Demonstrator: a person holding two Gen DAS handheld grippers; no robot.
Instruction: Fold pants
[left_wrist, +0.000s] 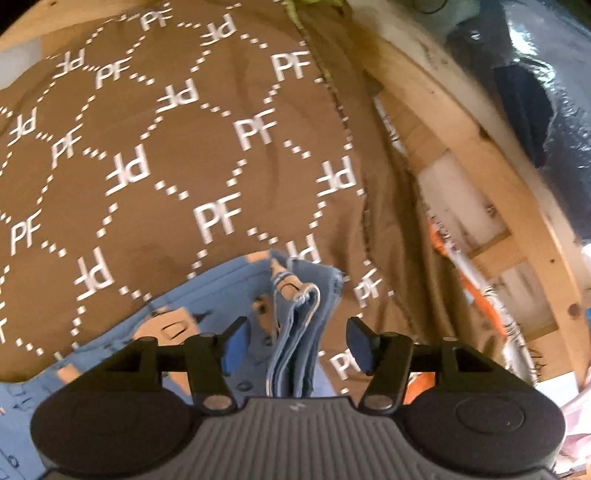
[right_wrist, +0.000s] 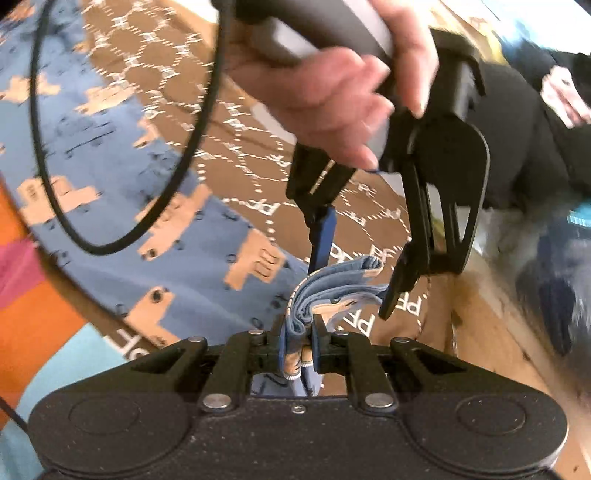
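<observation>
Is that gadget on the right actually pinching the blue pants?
Yes, the right gripper is shut on a bunched fold of the blue pants.

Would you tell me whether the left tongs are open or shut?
Open: the left tongs stand spread, pads clear of the bunched blue pants between them.

The big brown cloth (left_wrist: 177, 155) with white dotted diamond lines has the white letters "PF" printed on it again and again. Some of the letter pairs stand the right way up, and some are turned upside down or backwards. In the right wrist view the same letters show on the brown cloth, but most are blurry there. No other words or numbers can be read.
</observation>
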